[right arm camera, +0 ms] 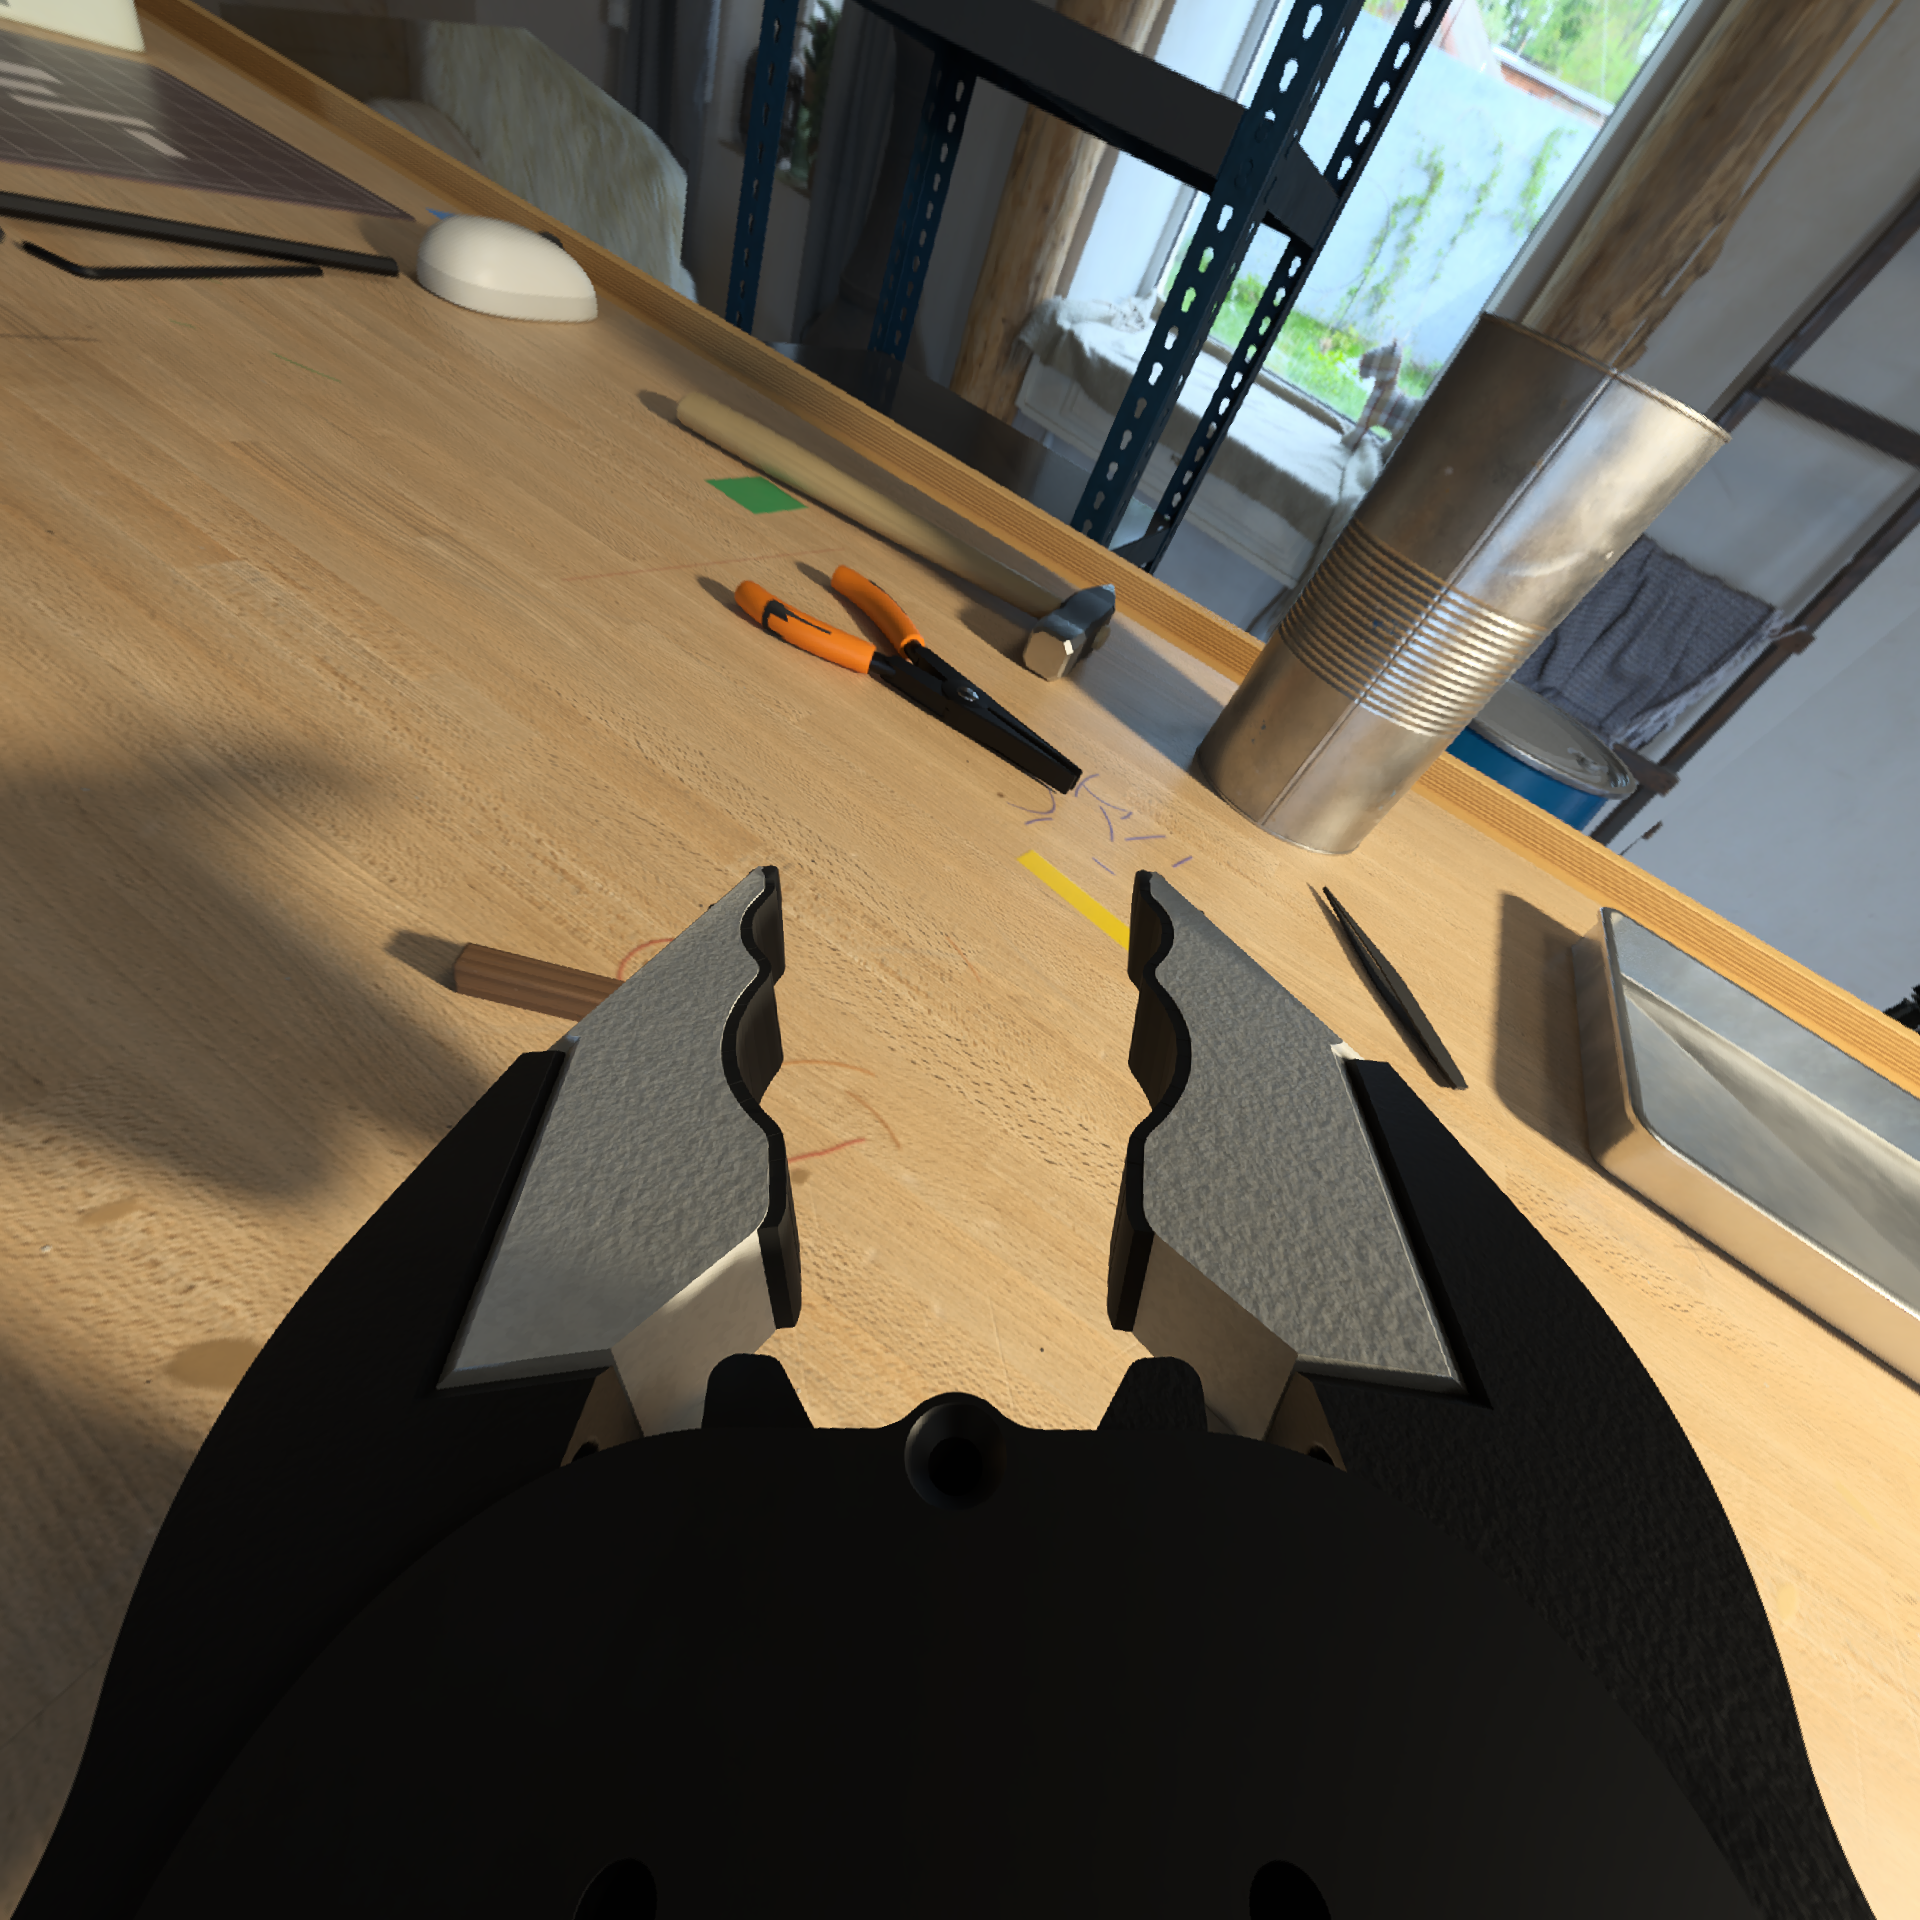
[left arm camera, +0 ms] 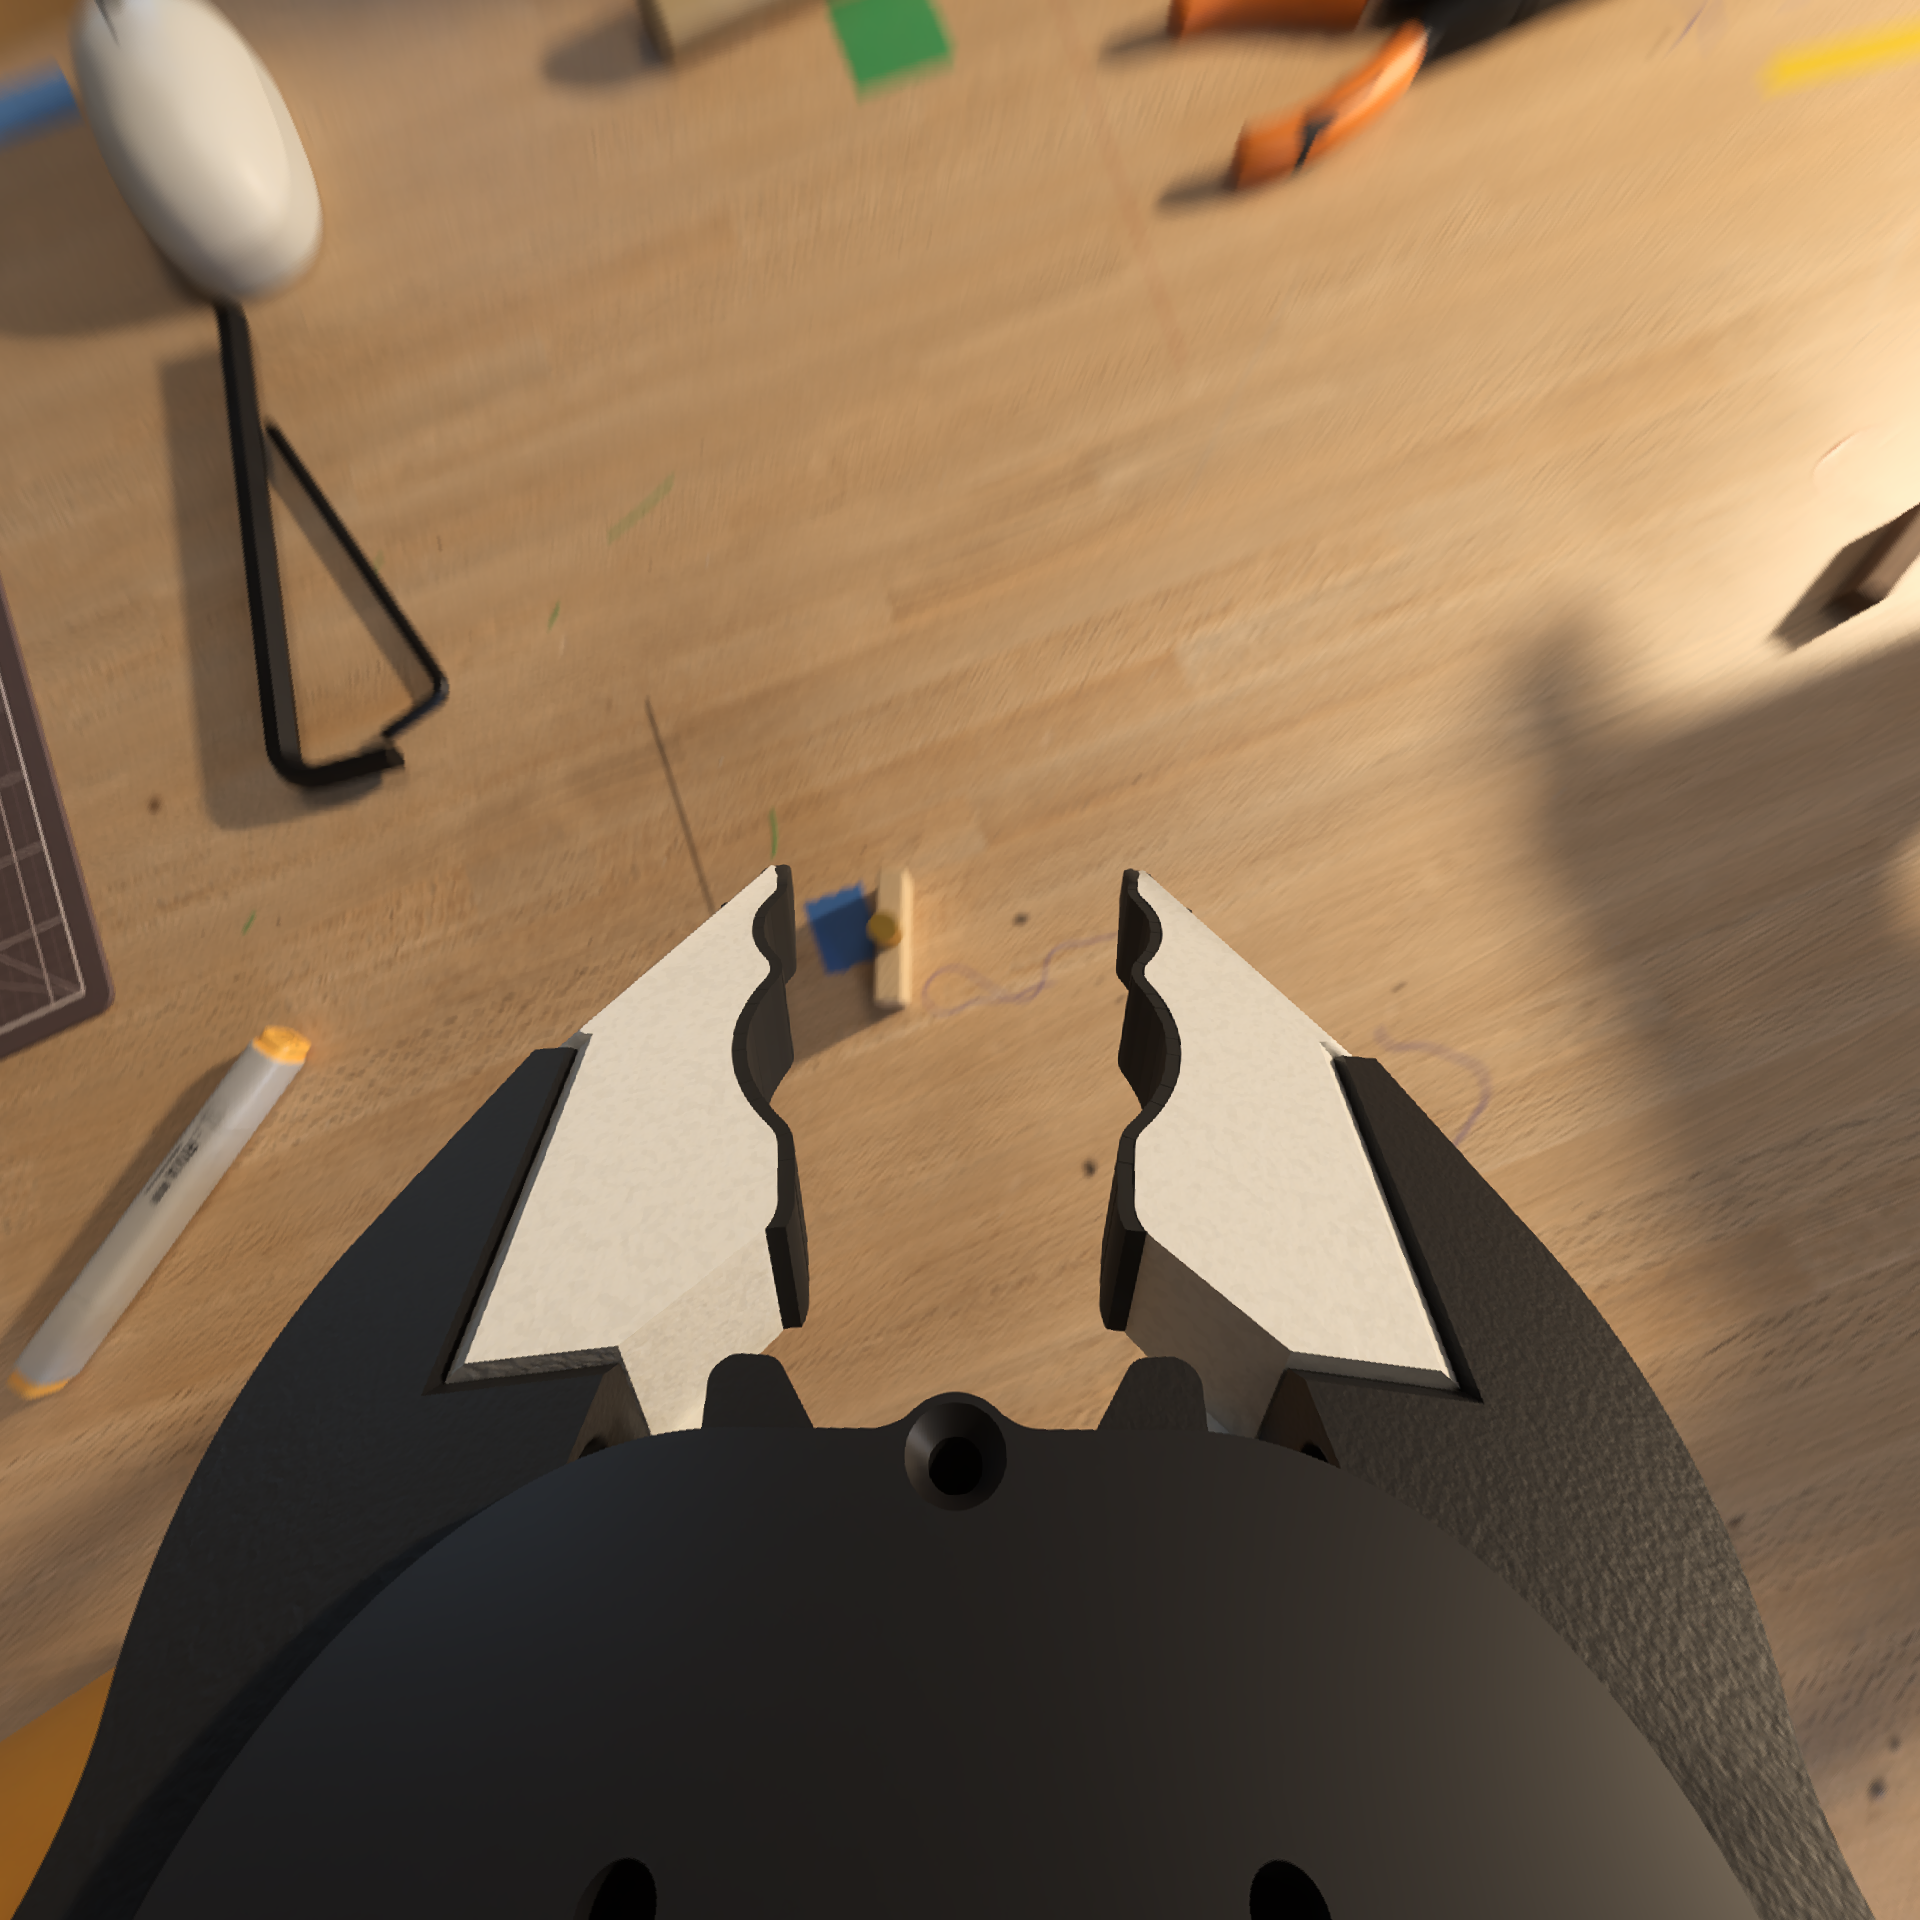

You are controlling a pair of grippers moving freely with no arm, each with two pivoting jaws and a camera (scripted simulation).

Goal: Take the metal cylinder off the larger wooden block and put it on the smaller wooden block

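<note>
In the left wrist view a small brass-coloured metal cylinder [left arm camera: 883,928] sits on a pale, narrow wooden block [left arm camera: 894,956], with a small blue block [left arm camera: 837,925] touching its left side. They look tiny, far below and just beyond my left fingertips. My left gripper [left arm camera: 954,883] is open and empty, high above the table. Another wooden piece [left arm camera: 1860,582] lies at the right edge, partly in shadow. My right gripper [right arm camera: 956,883] is open and empty, low over the table; its view shows none of these objects, only a brown wooden dowel [right arm camera: 530,982] by its left finger.
Left wrist view: white rounded object [left arm camera: 197,145], black hex key [left arm camera: 312,623], marker [left arm camera: 156,1205], dark cutting mat [left arm camera: 31,862], orange pliers [left arm camera: 1330,104]. Right wrist view: metal can [right arm camera: 1455,592], metal tray [right arm camera: 1766,1122], hammer [right arm camera: 1060,623], pliers [right arm camera: 894,665], tweezers [right arm camera: 1392,987], the table's far edge [right arm camera: 935,457].
</note>
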